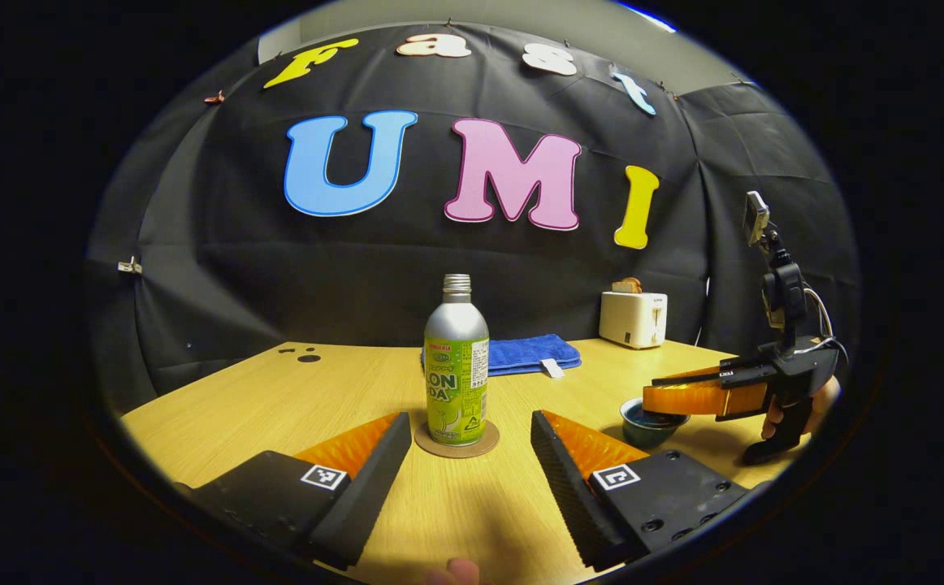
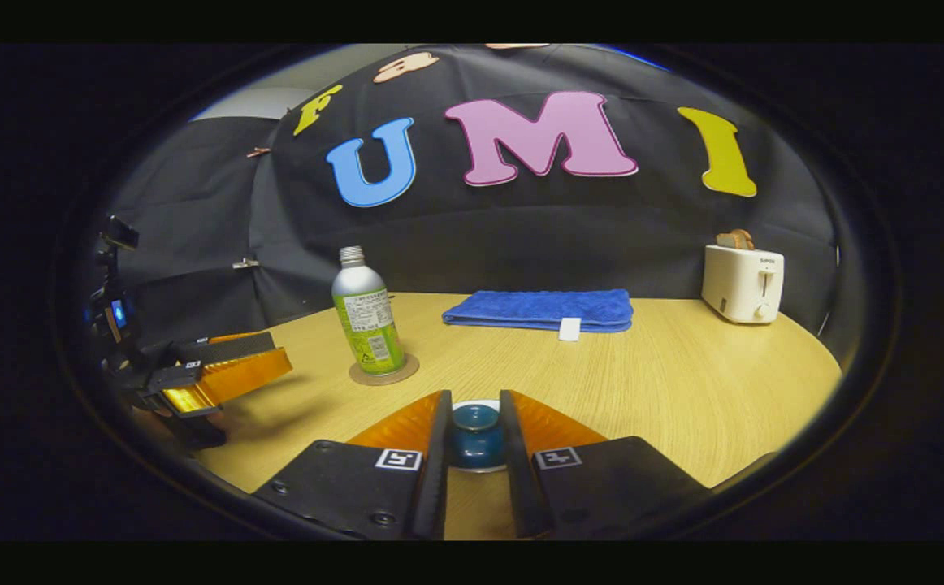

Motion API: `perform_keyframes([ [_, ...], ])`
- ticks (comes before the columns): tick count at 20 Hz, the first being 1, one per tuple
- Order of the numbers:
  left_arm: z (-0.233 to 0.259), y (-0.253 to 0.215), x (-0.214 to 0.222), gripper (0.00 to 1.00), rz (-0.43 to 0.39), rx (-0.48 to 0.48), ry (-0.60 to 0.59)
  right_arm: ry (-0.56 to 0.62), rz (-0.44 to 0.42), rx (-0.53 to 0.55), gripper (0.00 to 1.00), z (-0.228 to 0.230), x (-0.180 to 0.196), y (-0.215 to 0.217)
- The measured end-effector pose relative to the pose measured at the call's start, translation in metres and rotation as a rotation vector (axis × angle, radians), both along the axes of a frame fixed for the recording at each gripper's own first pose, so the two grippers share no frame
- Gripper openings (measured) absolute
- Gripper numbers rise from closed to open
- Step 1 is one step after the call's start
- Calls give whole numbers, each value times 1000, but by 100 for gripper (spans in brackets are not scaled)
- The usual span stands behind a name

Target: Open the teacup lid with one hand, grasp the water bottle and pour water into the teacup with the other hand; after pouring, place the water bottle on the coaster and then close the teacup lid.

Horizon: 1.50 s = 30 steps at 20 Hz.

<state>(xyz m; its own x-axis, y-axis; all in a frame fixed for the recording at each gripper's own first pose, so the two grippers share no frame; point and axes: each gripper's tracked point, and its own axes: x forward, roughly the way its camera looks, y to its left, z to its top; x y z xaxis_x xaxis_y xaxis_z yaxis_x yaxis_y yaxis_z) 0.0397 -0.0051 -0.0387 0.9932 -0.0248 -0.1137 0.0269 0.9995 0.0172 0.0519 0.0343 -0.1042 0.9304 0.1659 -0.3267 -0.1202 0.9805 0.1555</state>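
Between right gripper (image 2: 476,435) fingers: teacup lid (image 2: 476,426) knob, closely flanked, contact unclear. Left gripper (image 1: 468,455) wide, bottle (image 1: 456,366) upright ahead.

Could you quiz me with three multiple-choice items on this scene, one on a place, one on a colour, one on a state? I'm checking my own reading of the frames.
1. Where does the water bottle stand?
A. on the coaster
B. on the towel
C. beside the toaster

2. What colour is the folded towel?
A. red
B. blue
C. white

3. How is the left gripper?
A. shut on the bottle
B. shut on nothing
C. open

Answers:
1 A, the round coaster shows under its base.
2 B, it lies blue at the table's back.
3 C, its fingers stand wide apart before the bottle.
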Motion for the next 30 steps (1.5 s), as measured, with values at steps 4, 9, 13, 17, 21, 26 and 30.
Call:
perform_keyframes([
  [4, 1, -1, 0, 94, 3, 11, -6, -79, -29, 31, 45, 15, -3, -5],
  [9, 2, -2, -1, 94, 11, 41, -16, -198, -83, 14, 52, 34, -19, -14],
  [13, 4, 1, -2, 95, 34, 43, -24, -238, -96, -18, 52, 36, -34, -13],
  [17, 7, 3, -5, 94, 51, 46, -45, -234, -90, -33, 52, 33, -36, -10],
  [21, 5, 6, -6, 94, 69, 39, -43, -245, -78, -62, 52, 35, -39, -5],
  [26, 6, 6, -5, 94, 70, 39, -44, -244, -87, -61, 52, 35, -38, -7],
  [30, 6, 5, -5, 94, 65, 39, -44, -243, -93, -63, 52, 35, -38, -7],
])
